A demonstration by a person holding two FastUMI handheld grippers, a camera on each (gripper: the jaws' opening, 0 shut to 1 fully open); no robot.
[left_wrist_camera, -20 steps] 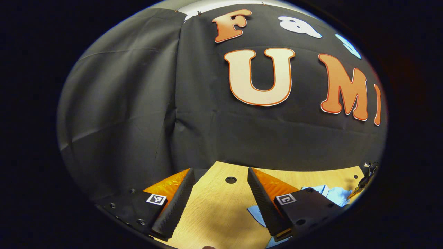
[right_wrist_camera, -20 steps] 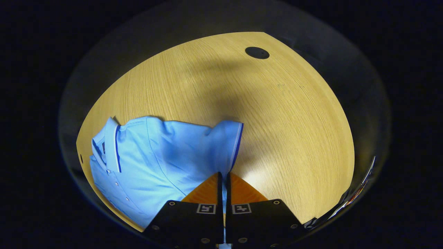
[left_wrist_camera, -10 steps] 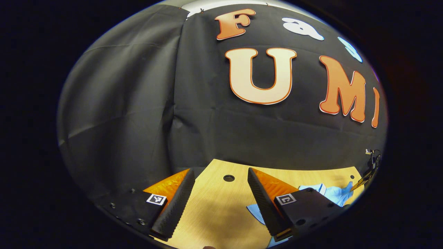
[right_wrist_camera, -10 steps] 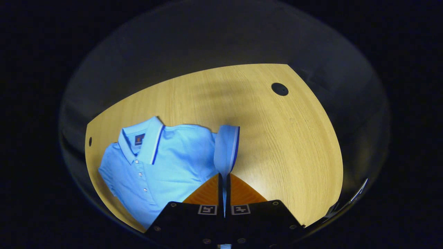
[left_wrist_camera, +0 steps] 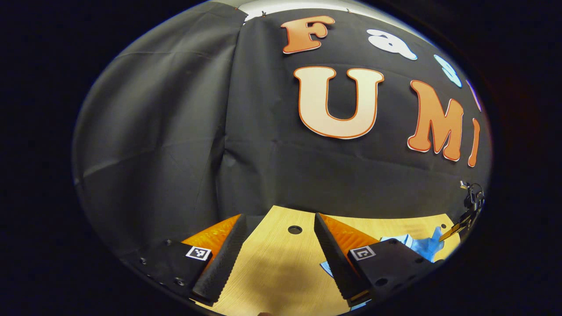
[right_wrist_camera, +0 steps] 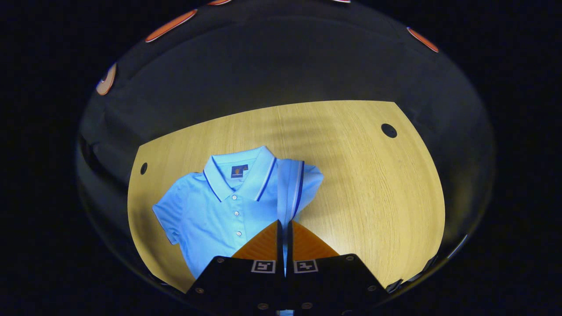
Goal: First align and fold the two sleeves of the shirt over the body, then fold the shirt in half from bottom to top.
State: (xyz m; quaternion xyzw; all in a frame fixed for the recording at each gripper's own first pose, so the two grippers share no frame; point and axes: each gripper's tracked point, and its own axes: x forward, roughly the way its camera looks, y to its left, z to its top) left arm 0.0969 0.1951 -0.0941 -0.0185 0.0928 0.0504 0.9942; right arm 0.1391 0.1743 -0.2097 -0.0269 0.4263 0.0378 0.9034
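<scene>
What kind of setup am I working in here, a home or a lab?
Likely a staged recording booth, not a home: black cloth wall behind a bare wooden table with cable holes, and only a blue polo shirt laid out.

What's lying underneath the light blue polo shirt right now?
The light blue polo shirt lies on a pale wooden table. Its raised sleeve is pinched in the right gripper. Whatever sits beneath the shirt's body is covered.
</scene>
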